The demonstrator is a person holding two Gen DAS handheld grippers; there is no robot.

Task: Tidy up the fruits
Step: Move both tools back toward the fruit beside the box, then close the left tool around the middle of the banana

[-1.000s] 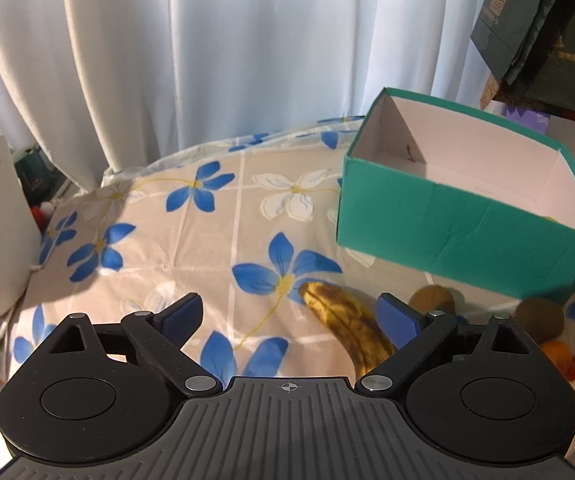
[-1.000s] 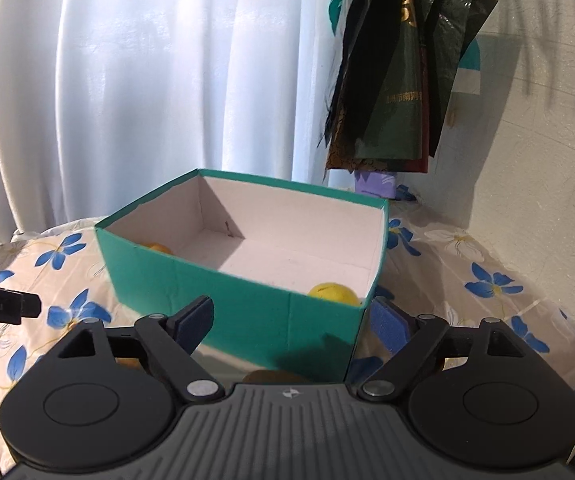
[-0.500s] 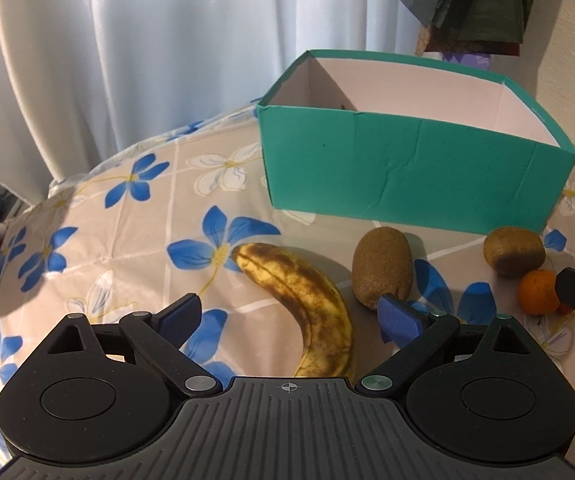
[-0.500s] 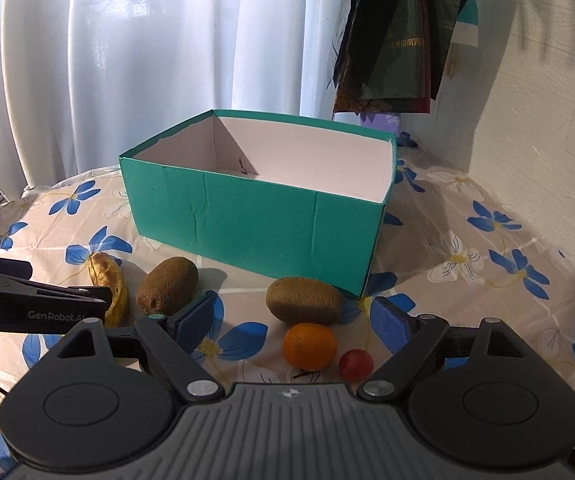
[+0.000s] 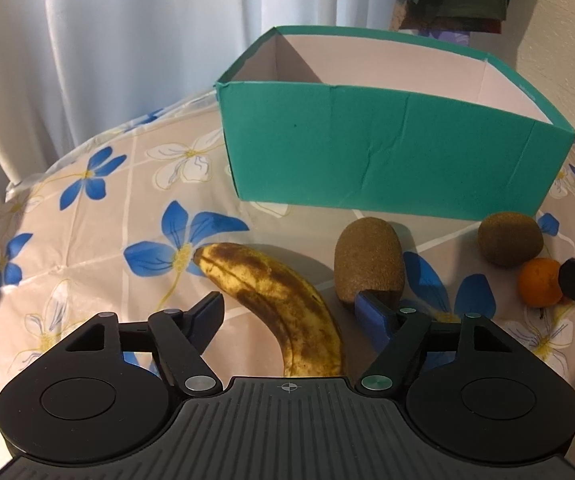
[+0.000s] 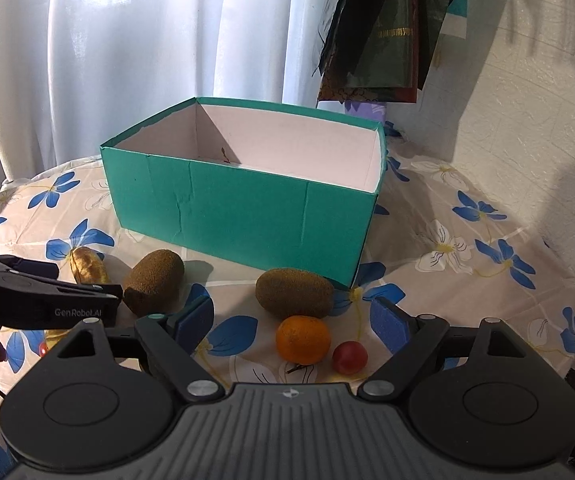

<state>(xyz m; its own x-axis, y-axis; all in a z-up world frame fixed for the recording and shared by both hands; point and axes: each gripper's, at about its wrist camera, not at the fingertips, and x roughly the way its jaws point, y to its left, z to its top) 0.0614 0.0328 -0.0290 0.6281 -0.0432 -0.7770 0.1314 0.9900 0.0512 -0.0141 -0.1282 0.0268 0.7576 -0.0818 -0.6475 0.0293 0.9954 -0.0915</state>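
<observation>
Left claw [image 5: 289, 312] dropped, closing astride one banana [image 5: 275, 300] | right claw [image 6: 293, 322] wide | two kiwis [image 6: 294, 293]

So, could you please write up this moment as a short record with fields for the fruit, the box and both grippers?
surface: round table with a flowered cloth
box: green, open-topped, contents hidden from here
fruit on cloth: banana, two kiwis, orange, small red fruit
left gripper: jaws closing either side of the banana, not yet pressing on it
right gripper: jaws open, nothing held, orange and red fruit lying between them
</observation>
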